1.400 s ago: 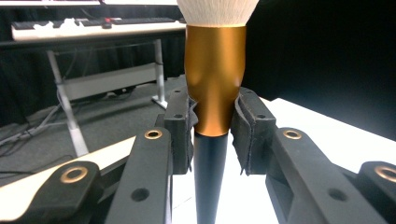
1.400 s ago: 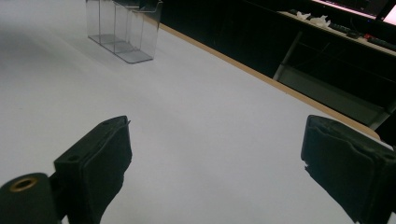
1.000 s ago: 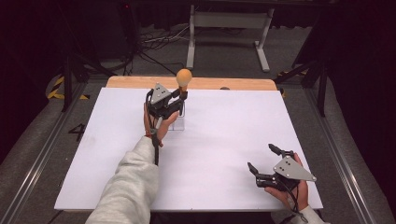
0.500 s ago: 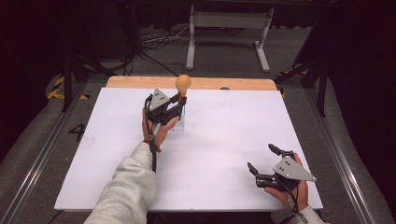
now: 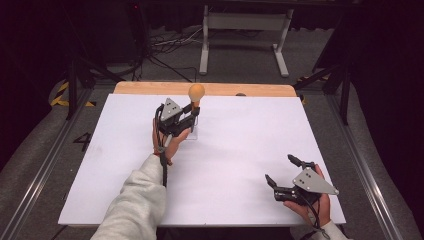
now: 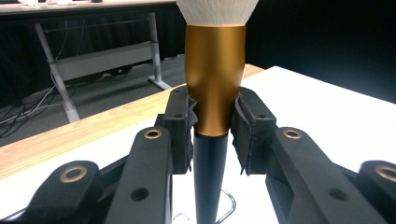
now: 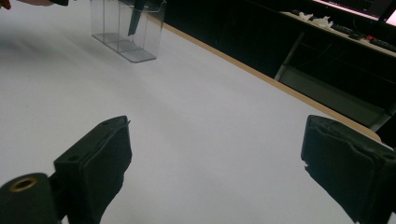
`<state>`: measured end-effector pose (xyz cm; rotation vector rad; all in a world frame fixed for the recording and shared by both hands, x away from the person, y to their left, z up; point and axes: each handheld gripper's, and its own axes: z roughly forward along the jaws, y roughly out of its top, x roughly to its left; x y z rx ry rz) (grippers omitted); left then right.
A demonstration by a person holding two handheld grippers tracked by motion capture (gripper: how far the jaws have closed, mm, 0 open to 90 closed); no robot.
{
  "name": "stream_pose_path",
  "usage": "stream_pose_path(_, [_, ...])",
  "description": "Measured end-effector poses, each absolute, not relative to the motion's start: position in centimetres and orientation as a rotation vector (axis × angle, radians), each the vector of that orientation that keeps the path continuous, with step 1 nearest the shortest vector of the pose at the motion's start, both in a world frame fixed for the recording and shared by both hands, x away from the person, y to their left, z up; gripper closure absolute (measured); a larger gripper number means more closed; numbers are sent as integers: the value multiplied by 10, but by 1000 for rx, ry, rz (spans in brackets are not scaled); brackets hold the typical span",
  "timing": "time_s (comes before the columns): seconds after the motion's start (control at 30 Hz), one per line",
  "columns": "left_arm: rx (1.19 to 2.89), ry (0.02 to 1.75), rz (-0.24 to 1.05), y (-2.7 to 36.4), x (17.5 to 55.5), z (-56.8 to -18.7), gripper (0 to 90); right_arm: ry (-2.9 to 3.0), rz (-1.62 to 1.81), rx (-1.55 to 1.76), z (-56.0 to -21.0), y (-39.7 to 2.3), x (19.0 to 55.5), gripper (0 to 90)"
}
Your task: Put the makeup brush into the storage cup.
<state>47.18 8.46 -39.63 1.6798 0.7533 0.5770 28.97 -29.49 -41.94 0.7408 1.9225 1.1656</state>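
A makeup brush (image 6: 215, 70) with a gold collar, black handle and pale bristle head stands upright, its round head (image 5: 196, 92) showing orange from above. My left gripper (image 6: 215, 126) is shut on it, pads pressing the lower end of the gold collar from both sides. That gripper (image 5: 194, 111) is at the far middle-left of the white table. The handle's lower end stands in a clear plastic holder (image 7: 128, 28), also seen under the gripper (image 5: 192, 131). My right gripper (image 5: 280, 169) rests near the table's front right corner, its jaws wide open (image 7: 215, 158) over bare white surface.
The white sheet (image 5: 240, 150) covers the table, except for a strip of bare wood (image 5: 150, 88) along its far edge. Beyond that edge are a white table frame (image 5: 245, 30) and cables on the floor. Metal rails run along both sides.
The left gripper has sunk slightly with the brush, lowering the brush head. The right gripper has not moved.
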Motion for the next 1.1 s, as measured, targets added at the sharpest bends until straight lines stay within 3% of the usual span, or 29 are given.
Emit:
stream_pose_path(0.4, [1683,746,579,86,470,-397,687,1929,1184,751,-419,-296,290,97])
stream_pose_path(0.47, [1653,749,569,89,469,-396,599,1914,1183,745,-418,-296,289,103])
stream_pose_path(0.5, [1646,747,563,90,467,-396,486,1899,1188,738,-417,-296,287,104])
stream_pose_path(0.63, [1652,754,589,94,463,-394,333,1898,1192,742,-416,-296,289,100])
stream_pose_path(0.7, [1638,751,601,97,460,-393,313,1902,1194,741,-416,-296,290,100])
stream_pose_path(0.77, [1640,746,621,99,456,-391,224,1909,1195,732,-415,-293,292,100])
stream_pose_path(1.1, [1698,694,727,101,436,-385,91,1923,1213,716,-413,-286,298,100])
